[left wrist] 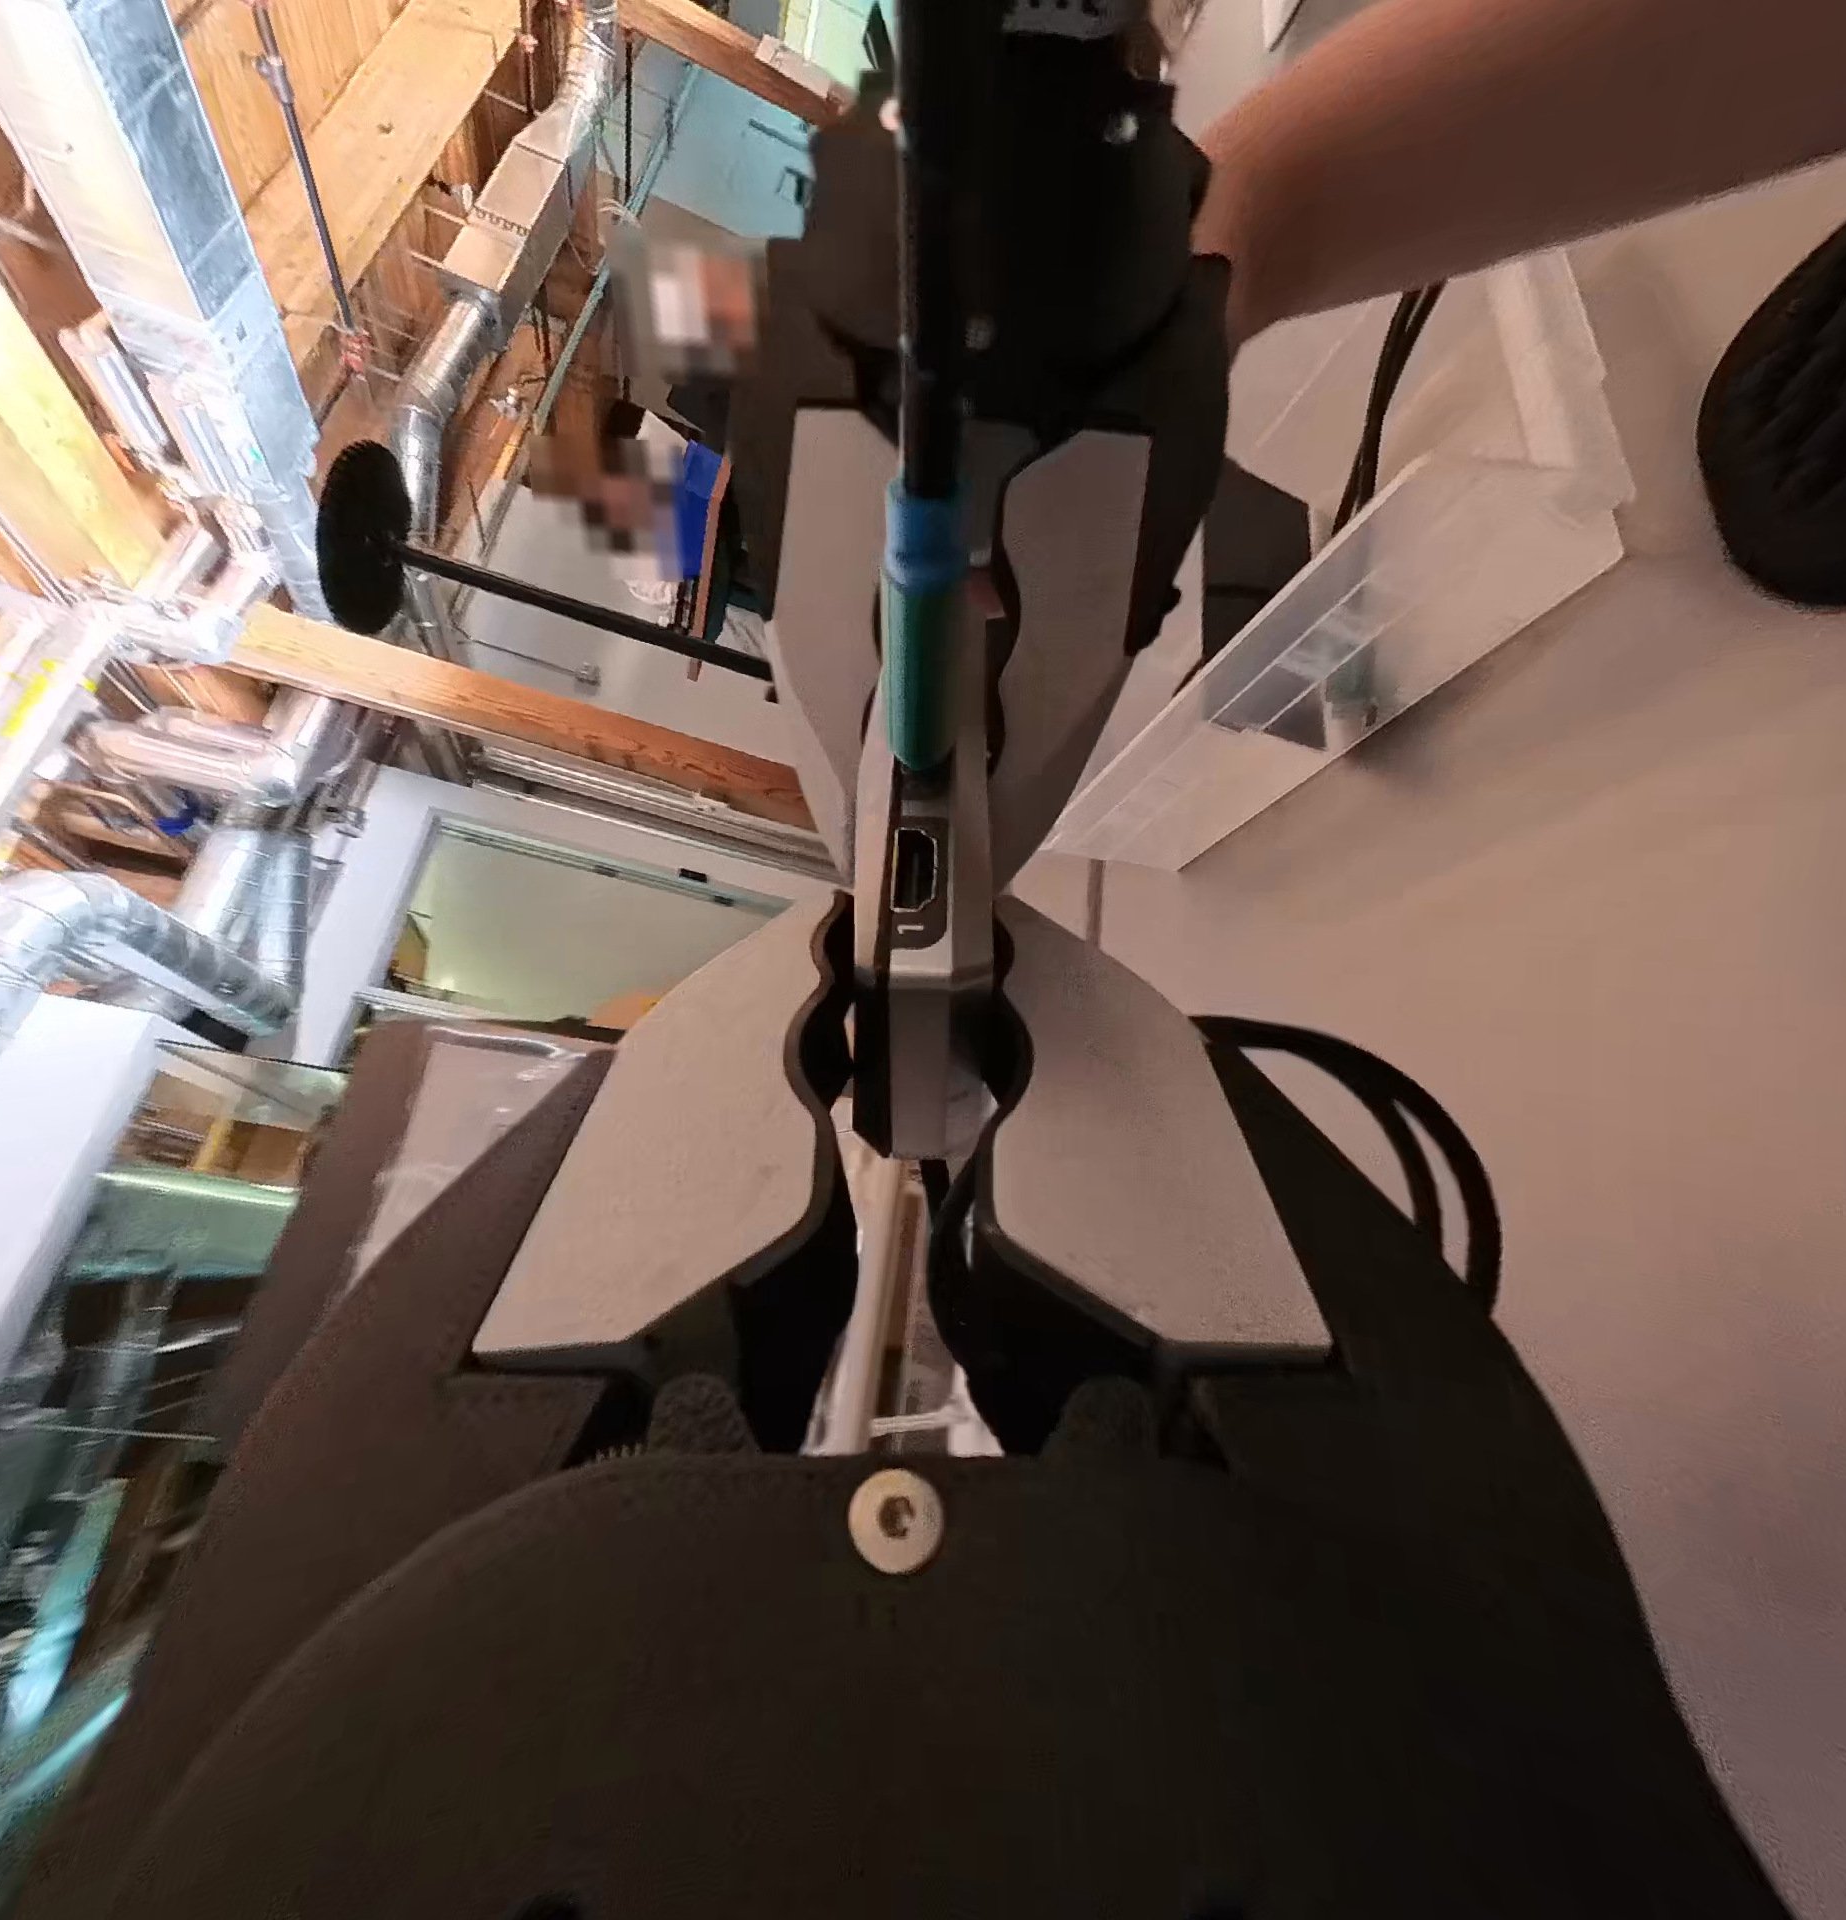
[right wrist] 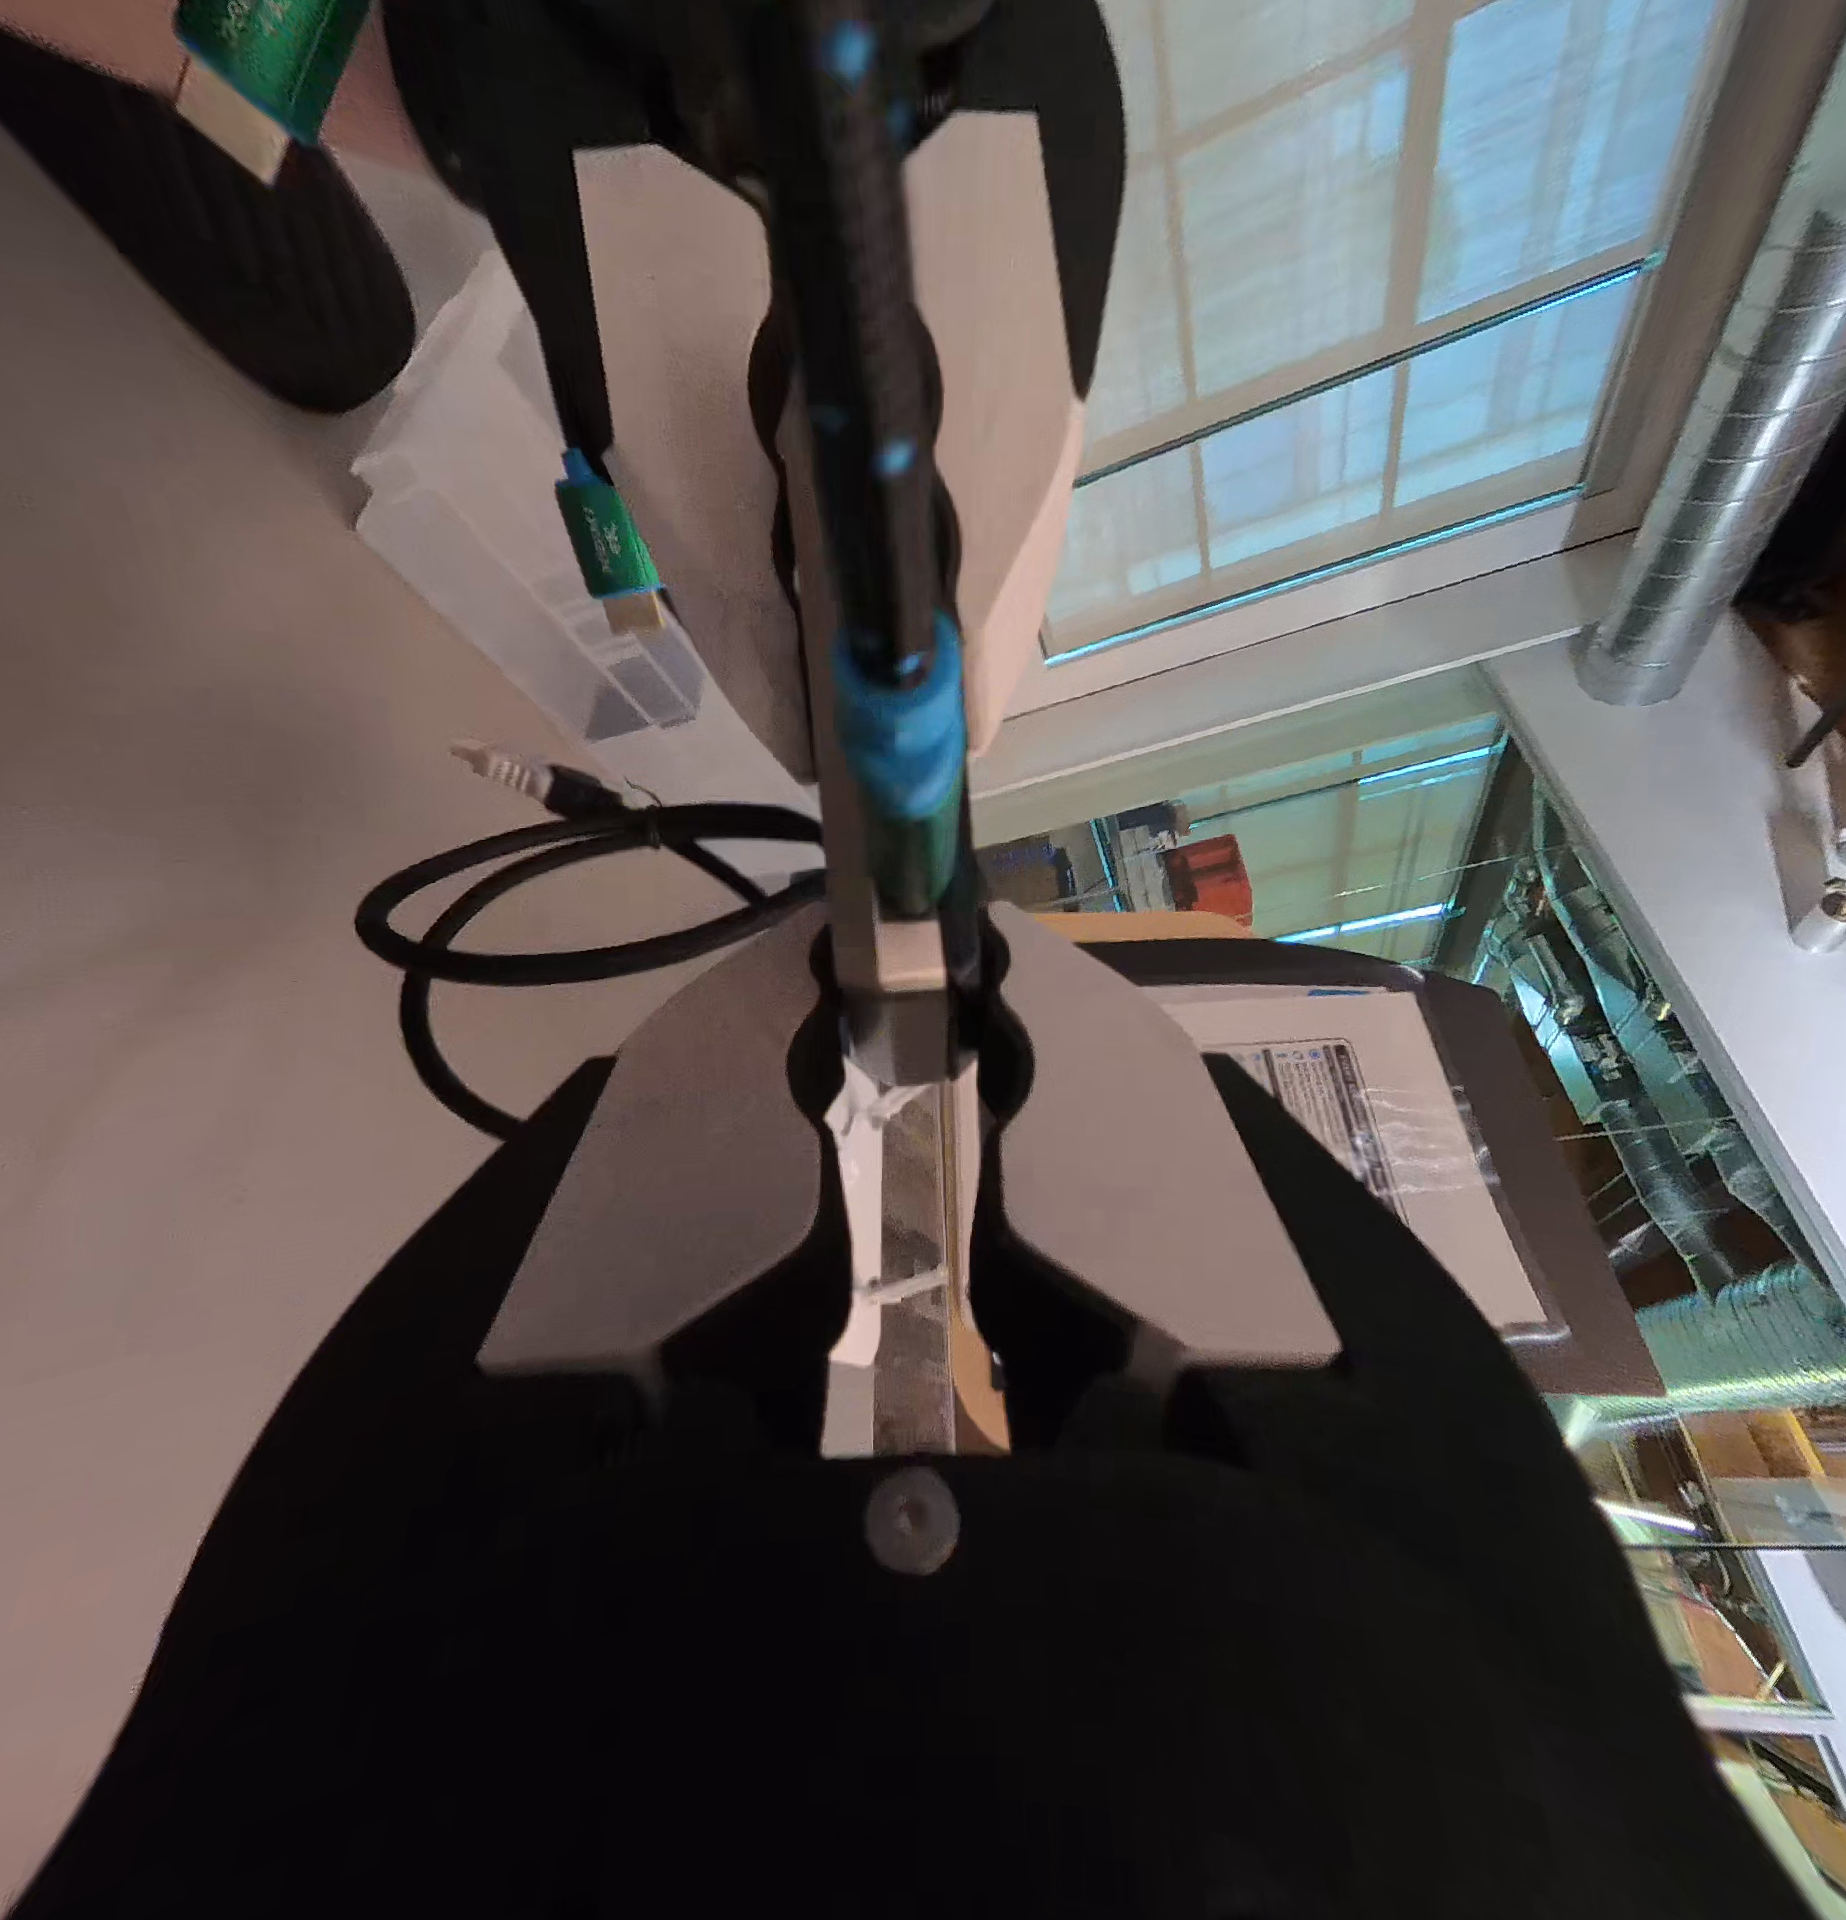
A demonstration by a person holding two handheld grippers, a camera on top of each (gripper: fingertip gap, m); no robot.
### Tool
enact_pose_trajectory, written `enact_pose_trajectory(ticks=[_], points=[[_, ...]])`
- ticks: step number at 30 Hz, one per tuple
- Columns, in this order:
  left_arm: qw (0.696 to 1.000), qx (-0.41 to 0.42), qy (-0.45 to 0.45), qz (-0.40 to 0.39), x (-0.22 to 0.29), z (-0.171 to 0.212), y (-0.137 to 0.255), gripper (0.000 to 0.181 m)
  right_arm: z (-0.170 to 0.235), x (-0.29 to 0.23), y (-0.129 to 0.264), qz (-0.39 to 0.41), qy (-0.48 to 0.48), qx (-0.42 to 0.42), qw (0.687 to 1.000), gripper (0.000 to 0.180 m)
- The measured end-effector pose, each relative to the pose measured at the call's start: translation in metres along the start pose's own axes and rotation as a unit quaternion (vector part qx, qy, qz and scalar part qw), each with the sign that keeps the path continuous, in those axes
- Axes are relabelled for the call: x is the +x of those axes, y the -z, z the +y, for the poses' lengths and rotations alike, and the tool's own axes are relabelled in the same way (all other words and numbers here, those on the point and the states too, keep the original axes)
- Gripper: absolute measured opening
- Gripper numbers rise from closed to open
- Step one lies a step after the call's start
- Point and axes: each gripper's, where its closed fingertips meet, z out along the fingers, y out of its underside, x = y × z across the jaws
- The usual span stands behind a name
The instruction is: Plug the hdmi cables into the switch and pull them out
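**Both grippers meet at the switch, one green plug seated**

In the left wrist view, ducts and wooden beams fill the far left, with a black brush-like disc on a rod (left wrist: pixel 363 551) in front of them; in the middle, the left gripper (left wrist: pixel 924 997) has its jaws clamped on the grey switch (left wrist: pixel 919 966), which shows one empty port (left wrist: pixel 911 871) facing the camera; just beyond that port a green plug (left wrist: pixel 924 665) with a blue collar sits in the switch, and the right gripper (left wrist: pixel 903 748) closes around it from the far side; to the right lie a clear plastic box (left wrist: pixel 1345 686) on the white table (left wrist: pixel 1521 1039), a black ribbed object (left wrist: pixel 1802 436) at the far right edge, and a coiled black cable (left wrist: pixel 1418 1143) near the left gripper's right finger.

In the right wrist view, the table takes the left side, with a loose green plug (right wrist: pixel 612 556) over the clear box (right wrist: pixel 503 551) and the black cable loop (right wrist: pixel 545 914) nearer; in the middle, the right gripper (right wrist: pixel 908 997) has its jaws shut on the switch end (right wrist: pixel 903 997) by the plugged cable (right wrist: pixel 898 790), the other gripper crowding close beyond; windows (right wrist: pixel 1366 364) and a silver duct (right wrist: pixel 1750 416) fill the right.
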Motion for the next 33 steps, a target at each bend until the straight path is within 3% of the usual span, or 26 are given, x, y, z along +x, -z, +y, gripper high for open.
enact_pose_trajectory(ticks=[1, 5, 12, 17, 20, 24, 30, 33], points=[[1.0, -0.001, -0.011, -0.007, 0.001, 0.0, -0.001, 0.021, 0.002, 0.0, 0.0, -0.001, 0.0, -0.003, 1.0, 0.022], [1.0, 0.029, -0.009, -0.008, 0.005, -0.011, -0.006, 0.022, -0.007, -0.005, -0.003, -0.004, -0.025, 0.054, 0.998, 0.022], [0.986, -0.117, -0.088, -0.079, -0.019, 0.043, -0.01, 0.022, 0.052, 0.023, -0.009, 0.096, -0.126, 0.005, 0.987, 0.028], [0.961, -0.222, -0.097, -0.137, -0.051, 0.096, 0.012, 0.021, 0.051, 0.058, 0.02, 0.126, -0.345, 0.098, 0.925, 0.03], [0.941, -0.283, -0.106, -0.155, -0.063, 0.127, 0.026, 0.022, 0.049, 0.078, 0.024, 0.148, -0.43, 0.068, 0.888, 0.027], [0.928, -0.317, -0.123, -0.153, -0.064, 0.143, 0.031, 0.022, -0.011, 0.101, 0.032, 0.104, -0.527, 0.108, 0.837, 0.027], [0.927, -0.318, -0.157, -0.124, -0.048, 0.136, 0.013, 0.022, -0.027, 0.059, -0.021, -0.012, -0.573, 0.005, 0.82, 0.032], [0.926, -0.324, -0.16, -0.11, -0.04, 0.135, 0.005, 0.022, 0.008, 0.02, -0.036, -0.034, -0.534, -0.137, 0.834, 0.034]])
